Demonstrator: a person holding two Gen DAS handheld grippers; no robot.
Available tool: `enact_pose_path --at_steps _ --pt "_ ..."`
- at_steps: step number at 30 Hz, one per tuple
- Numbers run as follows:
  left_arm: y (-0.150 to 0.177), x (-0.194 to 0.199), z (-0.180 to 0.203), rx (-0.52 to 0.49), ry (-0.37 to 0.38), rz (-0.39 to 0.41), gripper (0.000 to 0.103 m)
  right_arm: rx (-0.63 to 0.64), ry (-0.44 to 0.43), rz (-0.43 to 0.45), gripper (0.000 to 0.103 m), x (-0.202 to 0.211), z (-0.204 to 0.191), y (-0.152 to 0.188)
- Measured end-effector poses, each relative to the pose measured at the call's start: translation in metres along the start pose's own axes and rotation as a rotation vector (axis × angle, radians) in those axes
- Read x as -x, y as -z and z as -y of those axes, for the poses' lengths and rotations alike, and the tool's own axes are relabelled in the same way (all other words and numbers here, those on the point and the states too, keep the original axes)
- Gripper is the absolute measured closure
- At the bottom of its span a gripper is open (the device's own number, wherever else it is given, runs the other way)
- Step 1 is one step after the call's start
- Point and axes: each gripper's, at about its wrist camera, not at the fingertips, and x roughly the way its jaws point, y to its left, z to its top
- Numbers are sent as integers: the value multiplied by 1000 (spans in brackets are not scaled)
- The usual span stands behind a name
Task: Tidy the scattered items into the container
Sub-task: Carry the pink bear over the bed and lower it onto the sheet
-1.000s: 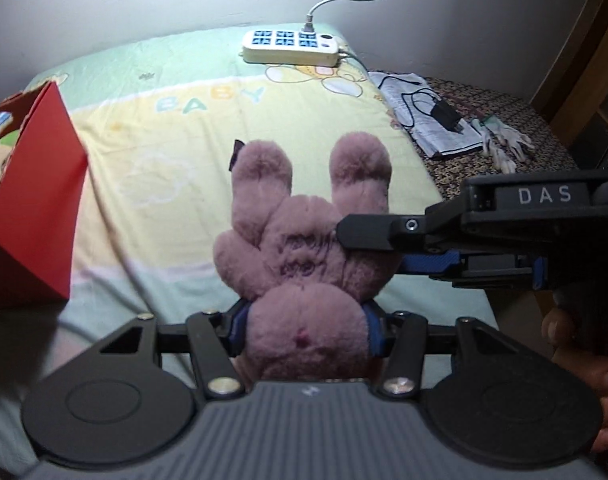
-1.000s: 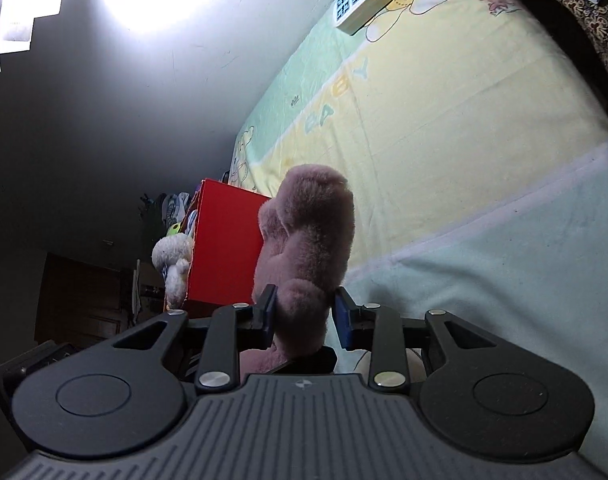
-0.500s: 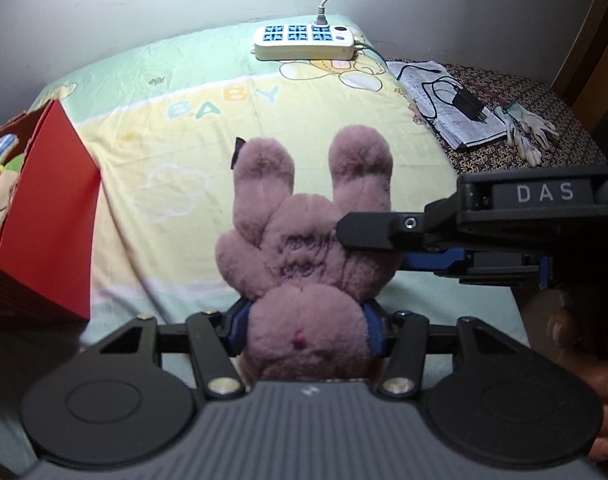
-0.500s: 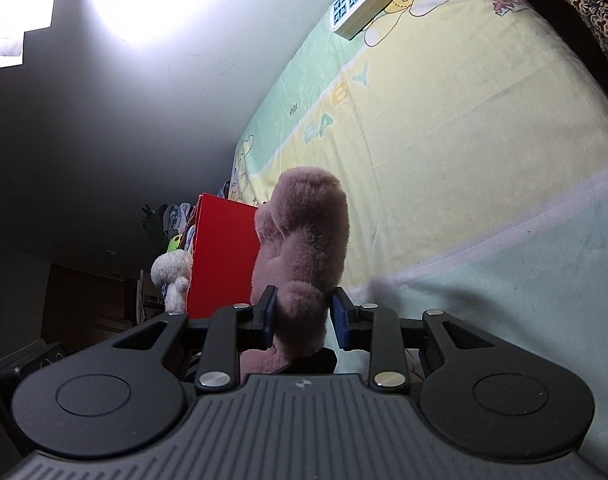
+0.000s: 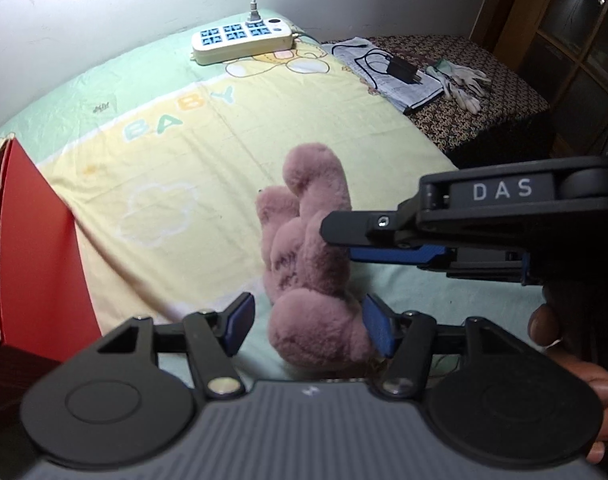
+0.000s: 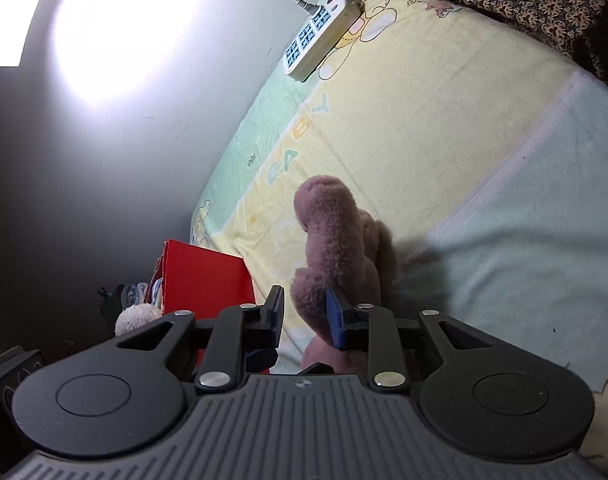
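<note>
While your left claw (image 5: 308, 330) has just opened off the pink plush (image 5: 312, 280) at the bed's near edge, keep your right claw (image 6: 304, 316) clenched on it and swing toward the red container (image 5: 36, 240) at the left edge.

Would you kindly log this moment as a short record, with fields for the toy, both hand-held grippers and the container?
Toy: pink plush toy, upright, ears up
Left hand-held gripper: jaws just opened, toy between them, one pad clear of it
Right hand-held gripper: jaws just closing, clamped on the toy from the side
Container: red box, at the left, soft toys already inside
Also there: power strip at the far edge
</note>
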Motion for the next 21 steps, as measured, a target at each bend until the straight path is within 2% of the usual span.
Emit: enact_pose_path --at_steps 2,5,9,11,12,15,18,21 --pt "11 3 -9 -18 33 -16 42 -5 37 40 76 5 1 12" --pt "25 6 -13 -70 58 -29 42 -47 48 64 75 12 8 24" --pt "34 4 -7 -106 99 -48 42 -36 109 121 73 21 9 24" --pt "36 0 -2 -108 155 -53 42 4 162 155 67 25 9 18" --pt "36 -3 2 -107 176 -47 42 21 173 153 60 25 11 14" --pt "30 -20 11 -75 171 -38 38 40 168 96 58 14 21 -1" --pt "23 -43 13 -1 189 -93 45 43 176 51 57 0 29 -11" --pt "20 -55 18 11 148 -90 46 43 149 24 54 -7 34 -18"
